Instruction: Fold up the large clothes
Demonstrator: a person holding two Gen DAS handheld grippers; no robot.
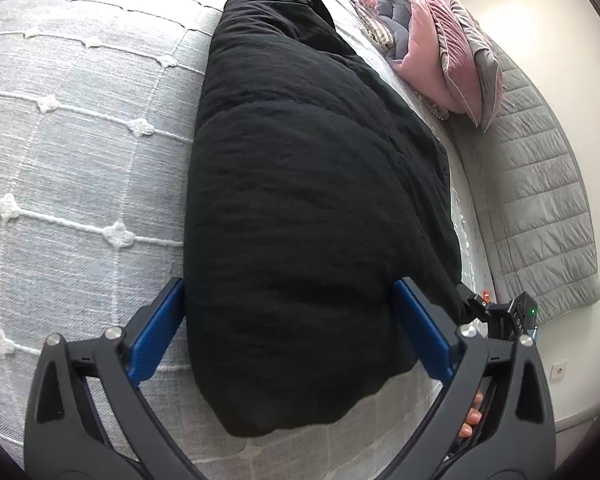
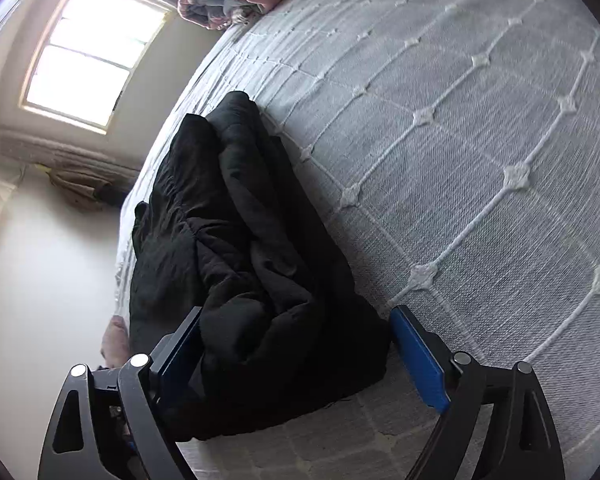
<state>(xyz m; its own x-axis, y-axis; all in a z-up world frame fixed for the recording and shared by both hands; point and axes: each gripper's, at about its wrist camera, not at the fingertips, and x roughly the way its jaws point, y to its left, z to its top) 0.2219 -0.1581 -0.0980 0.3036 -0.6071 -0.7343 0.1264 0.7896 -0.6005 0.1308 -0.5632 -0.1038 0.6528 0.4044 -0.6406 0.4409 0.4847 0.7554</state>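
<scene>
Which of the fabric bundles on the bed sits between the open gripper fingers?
The black garment, a long dark bundle on the grey bedspread; both the left gripper and right gripper straddle it. The pink quilt lies far off.

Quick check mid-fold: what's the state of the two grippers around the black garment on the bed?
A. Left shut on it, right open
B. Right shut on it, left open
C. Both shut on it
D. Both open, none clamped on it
D: the left gripper and the right gripper both show blue fingers spread wide, with the black garment lying on the bedspread between them, unclamped.
</scene>
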